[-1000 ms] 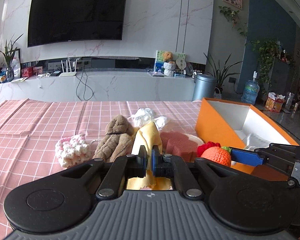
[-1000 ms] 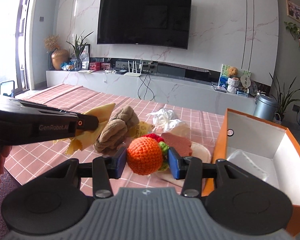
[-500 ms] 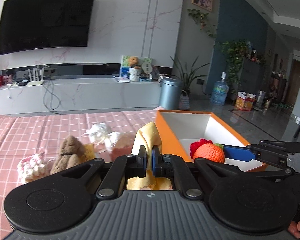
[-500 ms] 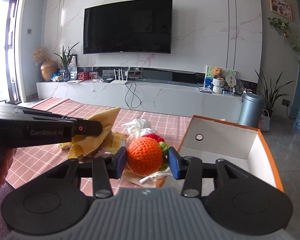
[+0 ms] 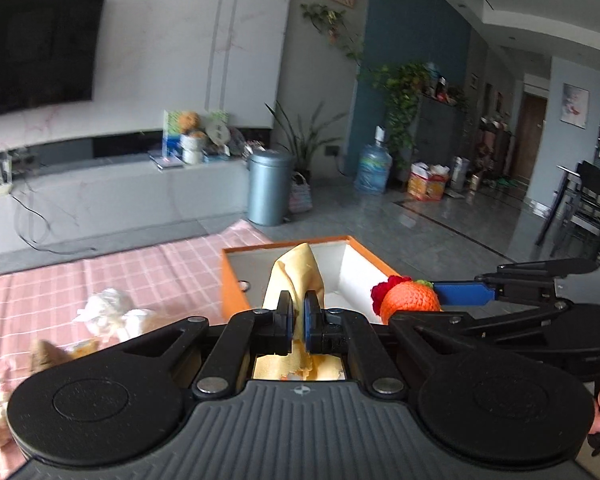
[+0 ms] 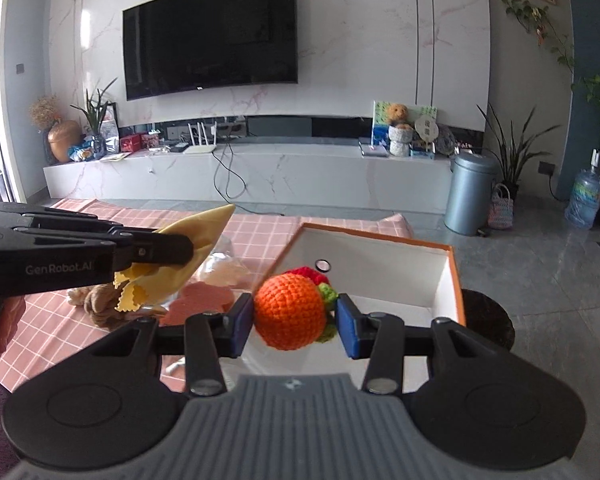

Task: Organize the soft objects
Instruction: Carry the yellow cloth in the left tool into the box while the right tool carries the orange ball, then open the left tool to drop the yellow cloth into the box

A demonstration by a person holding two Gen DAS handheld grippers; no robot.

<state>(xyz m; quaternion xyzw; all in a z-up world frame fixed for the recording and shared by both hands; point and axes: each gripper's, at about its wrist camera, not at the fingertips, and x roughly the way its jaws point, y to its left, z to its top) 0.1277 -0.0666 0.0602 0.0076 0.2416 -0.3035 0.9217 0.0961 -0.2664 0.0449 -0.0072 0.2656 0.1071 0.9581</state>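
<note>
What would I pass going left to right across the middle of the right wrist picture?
Left claw pinching the yellow cloth → pink felt piece → orange crocheted ball in the right claw → orange box.

Two hand-held grippers: the left hand-held gripper (image 5: pixel 298 312) and the right hand-held gripper (image 6: pixel 294 316). One orange box (image 6: pixel 454 276) at 12 o'clock. One yellow cloth (image 5: pixel 296 276), one crocheted orange ball (image 6: pixel 290 316), one brown plush (image 6: pixel 100 304) at 9 o'clock.
</note>
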